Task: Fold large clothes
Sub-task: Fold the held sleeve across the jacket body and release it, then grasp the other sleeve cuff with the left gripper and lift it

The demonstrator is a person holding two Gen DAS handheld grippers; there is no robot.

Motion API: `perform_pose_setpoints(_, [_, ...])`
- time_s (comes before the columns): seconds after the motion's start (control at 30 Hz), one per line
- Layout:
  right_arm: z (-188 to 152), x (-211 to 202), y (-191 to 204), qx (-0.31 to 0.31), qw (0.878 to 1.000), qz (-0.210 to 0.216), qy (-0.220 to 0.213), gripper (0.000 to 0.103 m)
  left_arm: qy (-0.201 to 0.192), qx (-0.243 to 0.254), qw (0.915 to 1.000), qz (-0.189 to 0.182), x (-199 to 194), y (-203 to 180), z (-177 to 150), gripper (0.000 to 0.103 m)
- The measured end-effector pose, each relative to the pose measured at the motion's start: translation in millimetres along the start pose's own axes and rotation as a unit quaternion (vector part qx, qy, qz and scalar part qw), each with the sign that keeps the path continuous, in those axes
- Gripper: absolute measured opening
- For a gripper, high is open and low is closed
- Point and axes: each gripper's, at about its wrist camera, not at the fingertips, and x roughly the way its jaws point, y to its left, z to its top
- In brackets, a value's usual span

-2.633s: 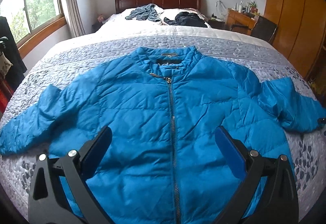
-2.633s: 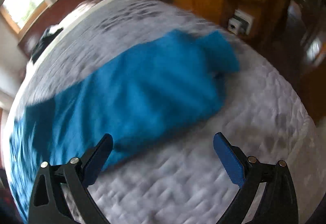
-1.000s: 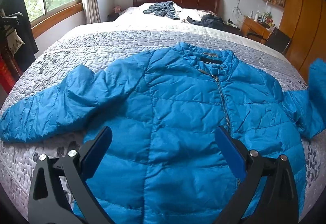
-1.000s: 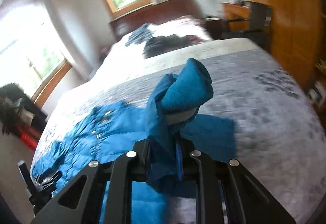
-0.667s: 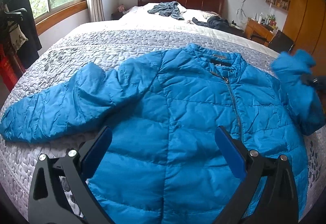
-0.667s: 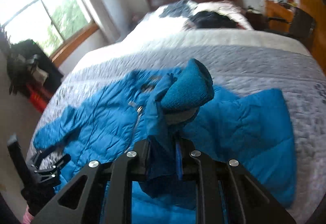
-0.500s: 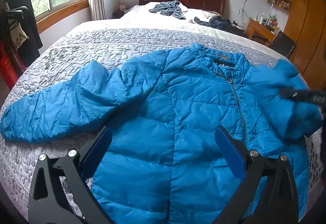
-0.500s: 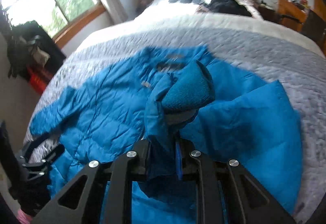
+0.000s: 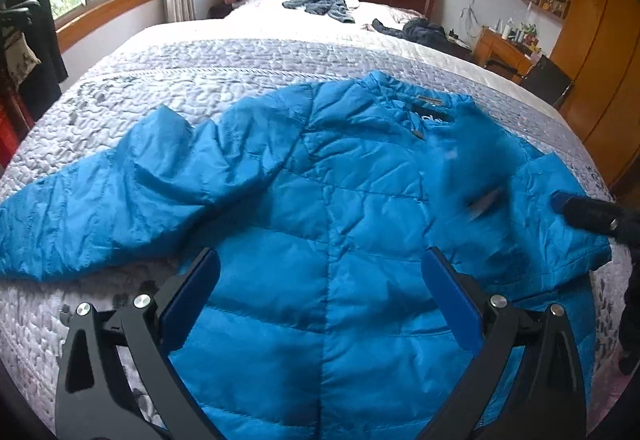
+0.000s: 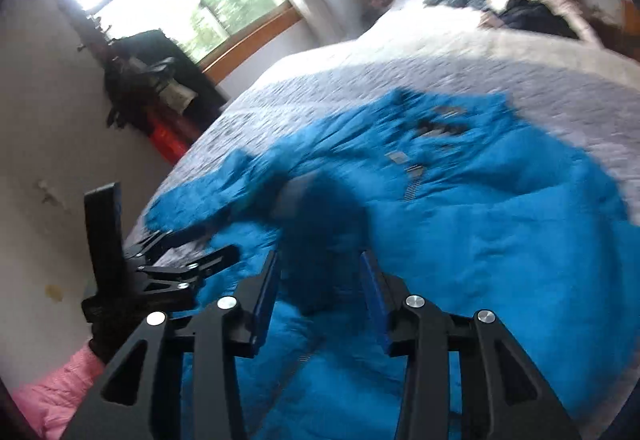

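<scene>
A blue puffer jacket (image 9: pixel 320 208) lies face up and zipped on the bed, its collar toward the headboard. One sleeve (image 9: pixel 100 208) is stretched out flat to the left. The other sleeve (image 9: pixel 476 168) is a blur over the chest on the right. My left gripper (image 9: pixel 320 260) hovers open over the jacket's lower front, holding nothing. My right gripper (image 10: pixel 320 260) has its jaws parted, and the blurred dark cuff (image 10: pixel 320 216) sits just beyond them, loose. The same gripper (image 9: pixel 580 212) shows at the right edge, apart from that sleeve.
The grey quilted bedspread (image 9: pixel 160 88) surrounds the jacket. A grey-blue garment (image 9: pixel 320 0) and a dark one (image 9: pixel 424 30) lie near the headboard. A desk (image 9: pixel 500 48), a chair (image 9: pixel 544 84) and a wooden wardrobe (image 9: pixel 600 60) stand right; hanging clothes (image 9: pixel 28 40) left. A pink sleeve (image 10: pixel 60 392) shows.
My right gripper carried the right sleeve up and across over the jacket's chest, then opened its jaws; the sleeve is dropping onto the front. My left gripper stayed open and shifted slightly.
</scene>
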Motion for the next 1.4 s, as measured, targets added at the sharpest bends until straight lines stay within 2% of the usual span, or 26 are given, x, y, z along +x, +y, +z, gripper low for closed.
perform_pose_setpoints(0.1, [-6,-24,-23,0.023,0.998,-0.059,-0.022,0.046,0.027,0.002,0.9995,-0.015,15,-7,2,0.1])
perform_pose_setpoints(0.27, [-22,-56,-67,0.086,0.991,-0.085,-0.062,0.049,0.063,-0.021,0.9978,0.002,43,-6,4,0.1])
perform_pose_setpoints(0.47, [-28,-59,-100,0.124,0.985,-0.104,-0.062,0.051,0.076,-0.022,0.9968,-0.014,59,-25,20,0.096])
perform_pose_setpoints(0.5, [-29,-60,-101,0.124,0.984,-0.108,-0.061,0.051,0.078,-0.021,0.9967,-0.014,63,-29,22,0.083])
perform_pose_setpoints(0.57, [-31,-62,-100,0.12,0.983,-0.121,-0.062,0.051,0.075,-0.022,0.9969,-0.013,66,-34,26,0.07])
perform_pose_setpoints(0.63, [-30,-65,-101,0.12,0.983,-0.124,-0.068,0.05,0.064,-0.028,0.9971,-0.032,63,-34,28,0.046])
perform_pose_setpoints(0.73, [-32,-74,-105,0.126,0.982,-0.121,-0.076,0.05,0.041,-0.034,0.9975,-0.048,50,-27,31,0.031])
perform_pose_setpoints(0.8, [-33,-77,-107,0.129,0.982,-0.117,-0.077,0.05,0.023,-0.045,0.9977,-0.045,39,-16,34,0.029])
perform_pose_setpoints(0.87, [-34,-73,-109,0.132,0.984,-0.096,-0.067,0.05,0.0,-0.056,0.9974,-0.044,28,1,37,0.029])
perform_pose_setpoints(0.97, [-35,-58,-111,0.136,0.987,-0.076,-0.045,0.05,0.007,-0.058,0.9978,-0.033,33,16,41,0.029])
perform_pose_setpoints(1.07, [-41,-35,-123,0.157,0.983,-0.092,-0.009,0.049,0.035,-0.049,0.9978,-0.027,53,23,38,0.035])
perform_pose_setpoints(1.1, [-43,-29,-128,0.163,0.982,-0.093,-0.001,0.048,0.037,-0.048,0.9979,-0.024,57,25,36,0.042])
perform_pose_setpoints(1.2, [-47,-22,-136,0.17,0.981,-0.094,0.007,0.046,0.03,-0.041,0.9984,-0.024,60,28,36,0.055])
perform_pose_setpoints(1.3, [-49,-21,-137,0.172,0.981,-0.095,0.005,0.046,0.032,-0.053,0.9974,-0.037,53,37,39,0.056])
perform_pose_setpoints(1.4, [-46,-30,-127,0.17,0.979,-0.113,-0.004,0.048,-0.001,-0.075,0.9966,-0.034,25,51,45,0.062])
